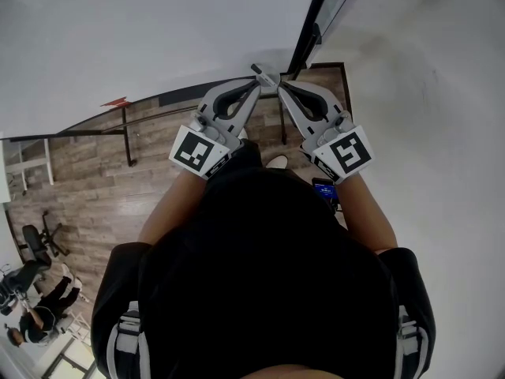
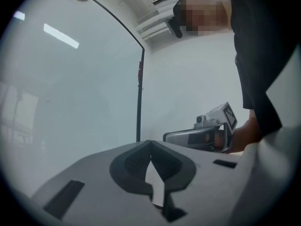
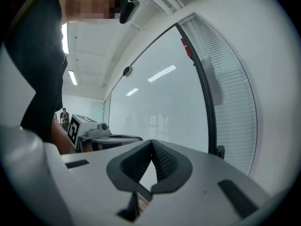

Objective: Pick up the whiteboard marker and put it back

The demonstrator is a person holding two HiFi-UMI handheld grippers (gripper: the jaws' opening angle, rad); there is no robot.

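Note:
No whiteboard marker shows in any view. In the head view both grippers are held level in front of the person, their tips nearly meeting close to a large pale board [image 1: 158, 30]. My left gripper [image 1: 257, 85] has its jaws shut, and its own view shows the dark pads [image 2: 136, 161] meeting at the tip of the left gripper [image 2: 150, 142] with nothing between them. My right gripper [image 1: 282, 87] is likewise shut and empty, its tip [image 3: 151, 141] closed in its own view. Each gripper appears in the other's view: the right gripper [image 2: 207, 135] and the left gripper [image 3: 101, 133].
A black frame post [image 1: 308, 30] runs between the board and a white wall [image 1: 426, 93]. Below lies a wooden floor [image 1: 102, 188] with a white shoe [image 1: 276, 162] and a dark device with a blue screen [image 1: 325, 189]. Chairs and people sit at the lower left [image 1: 35, 306].

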